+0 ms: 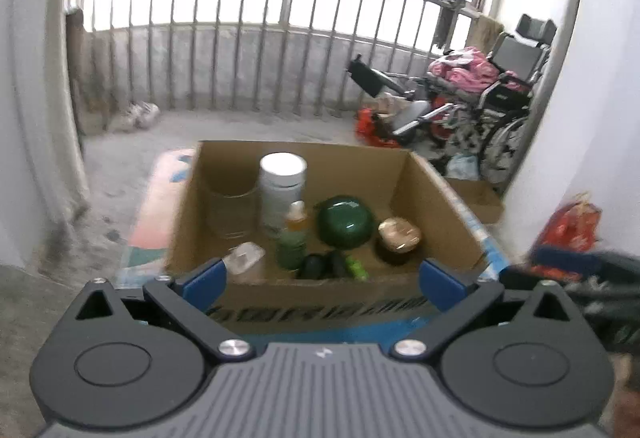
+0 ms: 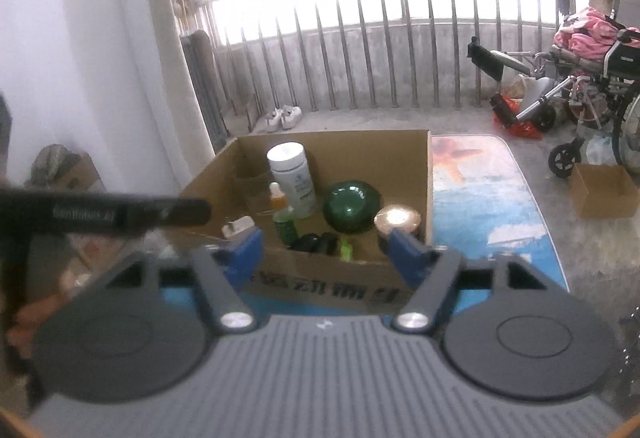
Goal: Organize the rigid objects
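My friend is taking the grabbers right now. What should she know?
Left gripper: open, holding nothing, in front of the cardboard box.
Right gripper: open, holding nothing, also facing the box.
In the box: white jar, clear glass, dropper bottle, green bottle, green bowl, gold-lidded jar, some small dark pieces.
Done: these things sit in the box.
Left: I cannot tell; nothing loose shows nearby.

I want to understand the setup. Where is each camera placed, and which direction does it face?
Left wrist view: sits on the left gripper, faces the cardboard box and balcony railing; its open blue fingers show.
Right wrist view: sits on the right gripper, faces the same box from its other side; its open fingers show.
Shared: box, white jar, green bowl, wheelchair.
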`<state>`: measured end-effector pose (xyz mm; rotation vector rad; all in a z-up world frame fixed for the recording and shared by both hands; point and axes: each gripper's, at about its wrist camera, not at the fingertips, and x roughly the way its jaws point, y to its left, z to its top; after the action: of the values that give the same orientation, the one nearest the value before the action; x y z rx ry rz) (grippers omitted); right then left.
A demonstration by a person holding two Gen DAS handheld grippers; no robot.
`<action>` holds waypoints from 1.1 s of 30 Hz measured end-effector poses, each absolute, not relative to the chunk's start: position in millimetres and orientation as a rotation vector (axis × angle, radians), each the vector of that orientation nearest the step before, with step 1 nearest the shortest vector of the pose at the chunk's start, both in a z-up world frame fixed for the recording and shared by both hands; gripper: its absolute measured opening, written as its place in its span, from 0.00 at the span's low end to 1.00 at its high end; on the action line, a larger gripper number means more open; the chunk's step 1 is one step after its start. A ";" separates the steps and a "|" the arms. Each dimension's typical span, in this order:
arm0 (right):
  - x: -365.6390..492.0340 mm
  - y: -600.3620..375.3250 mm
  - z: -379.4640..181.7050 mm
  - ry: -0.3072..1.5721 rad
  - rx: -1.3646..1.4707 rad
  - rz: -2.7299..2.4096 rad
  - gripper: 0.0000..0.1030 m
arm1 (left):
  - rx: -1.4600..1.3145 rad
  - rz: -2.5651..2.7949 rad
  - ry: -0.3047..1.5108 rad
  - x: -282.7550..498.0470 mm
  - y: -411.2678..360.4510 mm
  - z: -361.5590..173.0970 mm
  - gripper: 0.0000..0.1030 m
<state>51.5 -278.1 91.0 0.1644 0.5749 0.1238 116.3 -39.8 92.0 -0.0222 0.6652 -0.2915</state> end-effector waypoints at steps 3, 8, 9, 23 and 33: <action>34.7 -272.7 93.5 0.559 0.193 0.121 0.81 | 0.030 -0.275 0.665 100.6 -32.0 89.9 1.00; 17.2 -264.1 91.8 0.553 0.238 0.091 0.89 | 0.092 -0.213 0.659 83.0 -31.3 84.5 1.00; 15.0 -262.9 90.5 0.556 0.244 0.079 0.89 | 0.103 -0.195 0.650 80.6 -31.7 82.6 1.00; 36.6 -242.7 74.0 0.623 0.193 -0.012 0.99 | 0.188 -0.033 0.588 88.1 -30.8 83.4 1.00; 73.6 -236.9 63.6 0.667 0.156 -0.052 0.99 | 0.140 -0.079 0.634 112.9 -33.0 83.2 1.00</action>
<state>73.6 -236.9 63.6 0.1563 0.6671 -0.0523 112.9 -33.0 83.2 0.1397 0.6339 -0.0791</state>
